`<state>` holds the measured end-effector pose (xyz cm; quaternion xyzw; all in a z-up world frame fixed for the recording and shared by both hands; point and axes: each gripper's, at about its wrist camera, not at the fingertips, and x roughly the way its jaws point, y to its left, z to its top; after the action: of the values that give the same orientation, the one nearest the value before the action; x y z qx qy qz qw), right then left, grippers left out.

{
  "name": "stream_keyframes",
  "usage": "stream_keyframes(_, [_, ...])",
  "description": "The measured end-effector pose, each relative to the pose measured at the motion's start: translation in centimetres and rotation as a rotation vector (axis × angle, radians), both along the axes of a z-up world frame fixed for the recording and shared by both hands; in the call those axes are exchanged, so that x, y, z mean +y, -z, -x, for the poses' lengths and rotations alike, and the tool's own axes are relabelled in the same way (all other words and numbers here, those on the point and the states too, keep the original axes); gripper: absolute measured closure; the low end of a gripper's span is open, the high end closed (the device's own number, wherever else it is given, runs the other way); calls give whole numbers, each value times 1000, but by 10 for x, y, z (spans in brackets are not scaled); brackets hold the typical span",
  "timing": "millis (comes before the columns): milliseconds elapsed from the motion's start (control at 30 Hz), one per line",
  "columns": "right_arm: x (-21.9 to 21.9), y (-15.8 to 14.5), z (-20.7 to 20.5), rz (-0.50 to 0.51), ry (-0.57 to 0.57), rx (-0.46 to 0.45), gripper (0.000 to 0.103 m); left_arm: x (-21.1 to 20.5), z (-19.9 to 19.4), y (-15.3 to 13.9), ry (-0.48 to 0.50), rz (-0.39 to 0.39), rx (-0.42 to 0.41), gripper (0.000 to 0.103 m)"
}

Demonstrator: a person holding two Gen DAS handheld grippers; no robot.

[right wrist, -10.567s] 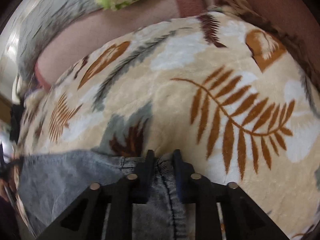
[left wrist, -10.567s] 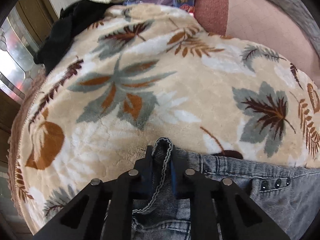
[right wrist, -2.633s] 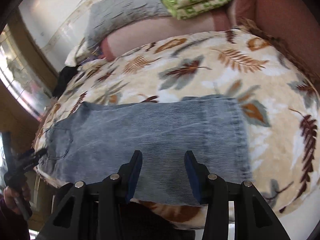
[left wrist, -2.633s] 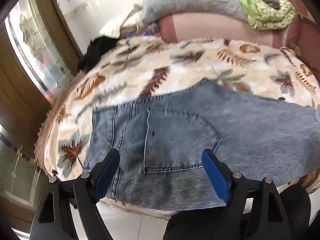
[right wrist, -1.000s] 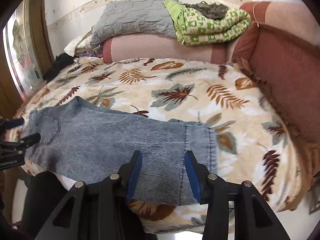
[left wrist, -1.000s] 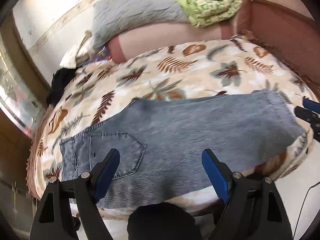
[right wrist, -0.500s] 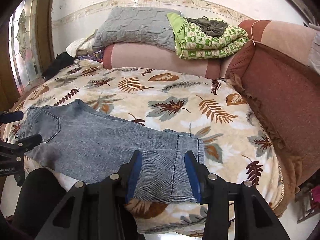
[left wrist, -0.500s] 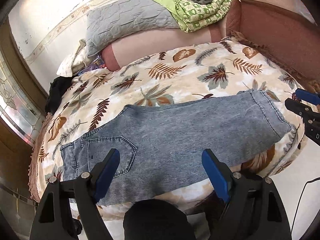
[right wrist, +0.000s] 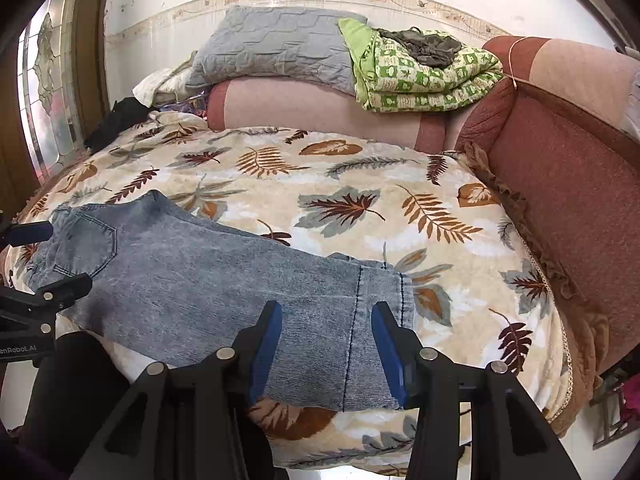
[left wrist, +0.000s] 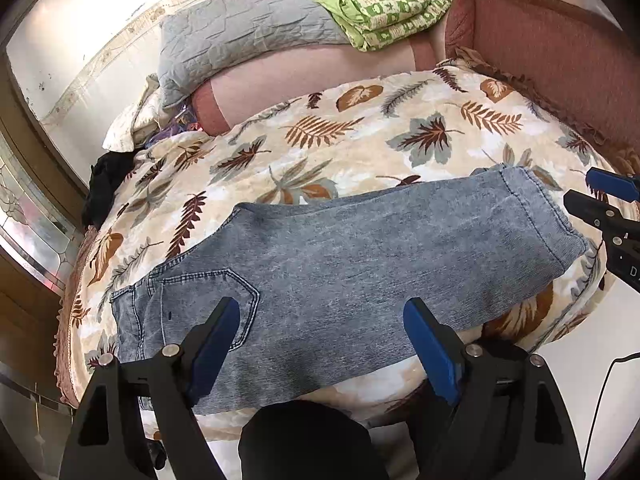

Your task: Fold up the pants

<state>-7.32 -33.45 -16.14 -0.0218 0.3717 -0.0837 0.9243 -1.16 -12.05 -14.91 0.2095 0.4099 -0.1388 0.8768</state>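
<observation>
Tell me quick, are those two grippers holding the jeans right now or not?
Left gripper: open, holding nothing, above the jeans.
Right gripper: open, holding nothing, above the jeans' hem end.

Faded blue denim pants (left wrist: 340, 256) lie flat, folded lengthwise, back pocket up, along the bed's near edge.

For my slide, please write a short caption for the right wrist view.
Open right hand-held gripper above folded jeans lying on a leaf-print blanket.
</observation>
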Motion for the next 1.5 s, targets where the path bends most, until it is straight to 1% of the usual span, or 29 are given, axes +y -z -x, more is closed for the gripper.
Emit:
stream_keyframes(133, [-6,8,-4,-12,7,20,51,5,-5,7,-20,-5,17,18])
stream_keyframes(267, [-16,18,-4,-19,30,45,51,21,-14,14,-74,-3,39,18])
stream_keyframes(433, [-34,30,-2,-50,67,70,51,36,-19,18,-124,1,42,18])
stream_keyframes(500, [-42,36,-2,-58,86,82,51,38,-20,19,-127,10,52,18])
stream_keyframes(633, [-51,54,-4,-84,125,125,51,36,-18,22,-114,5,51,18])
stream_keyframes(800, [-45,58,-3,-85,104,140,51,43,-21,22,-137,27,59,18])
stream_keyframes(867, [-38,51,-4,-82,84,126,51,50,-20,18,-154,49,56,18])
stream_keyframes(967, [-27,40,-6,-84,55,97,51,59,-17,11,-163,49,24,18])
stream_keyframes(1067, [-19,33,-9,-105,27,84,50,79,-22,0,-197,55,-18,18])
stream_keyframes(1133, [-16,29,-14,-98,14,87,50,95,-30,-6,-229,60,-36,18])
stream_keyframes(1233, [-19,18,-32,-106,-1,82,50,133,-52,-14,-338,67,-81,18])
stream_keyframes(1300, [-23,9,-48,-108,17,76,50,164,-64,-19,-431,84,-91,18])
stream_keyframes(1367, [-22,-3,-67,-109,44,62,50,193,-64,-24,-487,141,-102,18])
stream_keyframes(1433, [-15,-16,-78,-112,48,30,50,210,-63,-22,-527,152,-105,18])
stream_keyframes(1500, [0,-27,-85,-145,40,-18,50,224,-64,-22,-547,174,-110,18])
